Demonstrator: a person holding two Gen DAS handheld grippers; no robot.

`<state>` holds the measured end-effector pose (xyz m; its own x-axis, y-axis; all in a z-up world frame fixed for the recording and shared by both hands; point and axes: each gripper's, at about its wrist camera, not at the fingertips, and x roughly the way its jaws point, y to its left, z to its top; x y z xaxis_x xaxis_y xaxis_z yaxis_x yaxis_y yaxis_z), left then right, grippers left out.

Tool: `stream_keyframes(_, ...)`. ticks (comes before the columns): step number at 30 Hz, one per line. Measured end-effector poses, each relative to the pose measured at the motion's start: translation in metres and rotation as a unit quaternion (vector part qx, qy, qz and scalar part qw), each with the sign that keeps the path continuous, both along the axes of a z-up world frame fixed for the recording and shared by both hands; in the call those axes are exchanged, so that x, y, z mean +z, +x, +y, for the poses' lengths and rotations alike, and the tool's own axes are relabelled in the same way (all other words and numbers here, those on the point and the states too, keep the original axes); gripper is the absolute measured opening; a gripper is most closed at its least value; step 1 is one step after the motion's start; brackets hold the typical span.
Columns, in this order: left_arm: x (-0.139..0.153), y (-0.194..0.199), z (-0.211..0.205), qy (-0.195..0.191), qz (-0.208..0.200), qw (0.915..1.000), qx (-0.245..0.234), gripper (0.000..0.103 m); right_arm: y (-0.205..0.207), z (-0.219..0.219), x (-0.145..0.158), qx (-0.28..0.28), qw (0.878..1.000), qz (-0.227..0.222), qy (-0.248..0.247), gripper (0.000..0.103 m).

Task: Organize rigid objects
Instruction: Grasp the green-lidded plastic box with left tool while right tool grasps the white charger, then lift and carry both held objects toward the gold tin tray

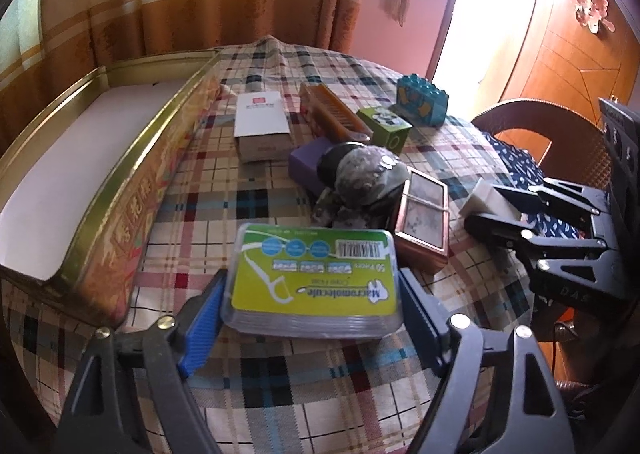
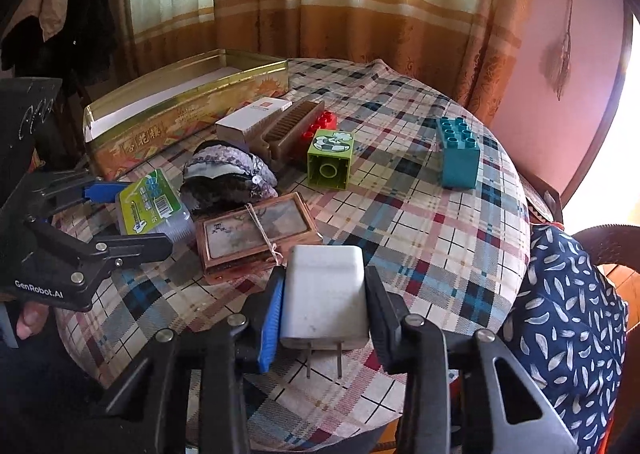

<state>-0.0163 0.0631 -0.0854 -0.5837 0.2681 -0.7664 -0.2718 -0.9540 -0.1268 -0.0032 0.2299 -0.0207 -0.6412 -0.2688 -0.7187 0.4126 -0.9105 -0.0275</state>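
My left gripper (image 1: 312,306) is shut on a clear floss-pick box with a green label (image 1: 314,278), held just above the plaid tablecloth; it also shows in the right wrist view (image 2: 154,204). My right gripper (image 2: 324,302) is shut on a white plug adapter (image 2: 324,290), prongs toward the camera; the adapter shows in the left wrist view (image 1: 486,200). An open gold tin (image 1: 100,174) with a white lining stands at the left, also in the right wrist view (image 2: 180,106).
On the table lie a white carton (image 1: 262,124), an orange comb (image 1: 336,116), a green block (image 2: 330,160), a teal block (image 2: 458,152), a sequined pouch (image 1: 366,174), a copper framed case (image 2: 256,234) and a purple box (image 1: 308,164). A chair (image 1: 560,134) stands at the right.
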Motion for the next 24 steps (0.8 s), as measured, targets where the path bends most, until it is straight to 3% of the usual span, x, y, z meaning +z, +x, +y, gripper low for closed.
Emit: stream_keyframes(24, 0.050, 0.015, -0.017, -0.008, 0.097, 0.9946, 0.037, 0.081, 0.017, -0.017, 0.035, 0.028, 0.996, 0.074, -0.046, 0.040)
